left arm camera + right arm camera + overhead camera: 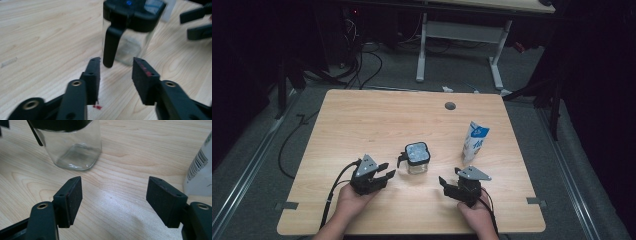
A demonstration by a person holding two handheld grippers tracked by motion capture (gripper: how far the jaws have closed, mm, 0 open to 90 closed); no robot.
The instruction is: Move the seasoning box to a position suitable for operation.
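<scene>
Square clear glass jar with a black plastic lid and black side handle (416, 158) stands upright near the middle of the pale wood-grain bench (377, 120), between the two tools and a little beyond them. Left tool (385, 170): jaws spread, nothing between them, tips just short of the handle (111, 45). Right tool (447, 182): jaws spread wide over bare wood, clear of the jar. Handling judgement: the jar looks empty, so probably light; rigid, smooth-walled, slippery to flat pads, and breakable if tipped or knocked. Best hold seems the handle, or across two flat sides below the lid. Whether the lid is latched cannot be told from these views. A white and blue carton (475, 140) stands upright to the jar's right, well apart. Bench top smooth, level, with a round grommet (450, 106) at the far edge. Room dim; grey floor (257, 150) with trailing cables, white desk legs beyond.
</scene>
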